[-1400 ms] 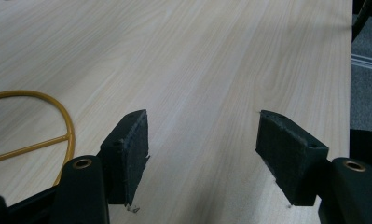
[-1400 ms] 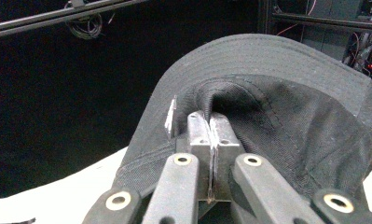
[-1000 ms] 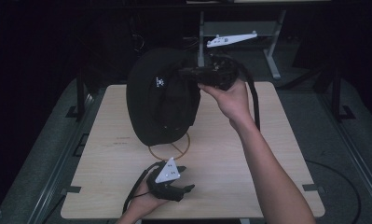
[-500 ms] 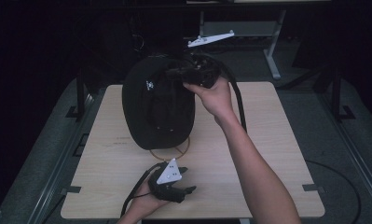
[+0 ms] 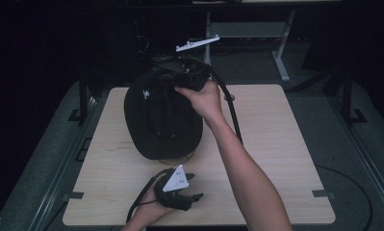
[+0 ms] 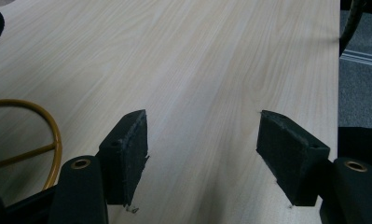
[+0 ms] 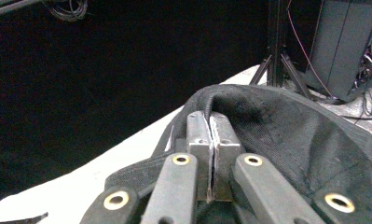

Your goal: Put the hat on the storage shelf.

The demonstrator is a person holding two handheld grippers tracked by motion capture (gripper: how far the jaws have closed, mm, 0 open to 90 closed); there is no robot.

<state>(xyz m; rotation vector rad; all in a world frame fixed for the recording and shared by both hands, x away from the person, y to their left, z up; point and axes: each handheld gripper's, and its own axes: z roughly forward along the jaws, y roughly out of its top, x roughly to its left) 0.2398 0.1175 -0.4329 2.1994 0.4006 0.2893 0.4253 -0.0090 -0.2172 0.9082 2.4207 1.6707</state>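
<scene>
A black hat (image 5: 160, 118) with a small white logo hangs tilted over the back left of the wooden table (image 5: 276, 144), lifted by its brim. My right gripper (image 5: 187, 77) is shut on that brim, and in the right gripper view the jaws pinch the black fabric edge (image 7: 230, 105). My left gripper (image 5: 192, 190) rests near the table's front edge, open, with bare wood between its pads (image 6: 127, 149). A yellow ring (image 6: 44, 140) lies on the table just left of the left gripper and under the hat.
A metal stand (image 5: 276, 43) rises behind the table's far edge. A black cable (image 5: 233, 110) trails from the right gripper along the forearm. Dark floor and rails surround the table. Black equipment and wires (image 7: 342, 46) stand beyond the hat.
The right gripper has carried the hat leftward and slightly up, turning it so its crown faces more toward the camera. The left gripper has stayed put.
</scene>
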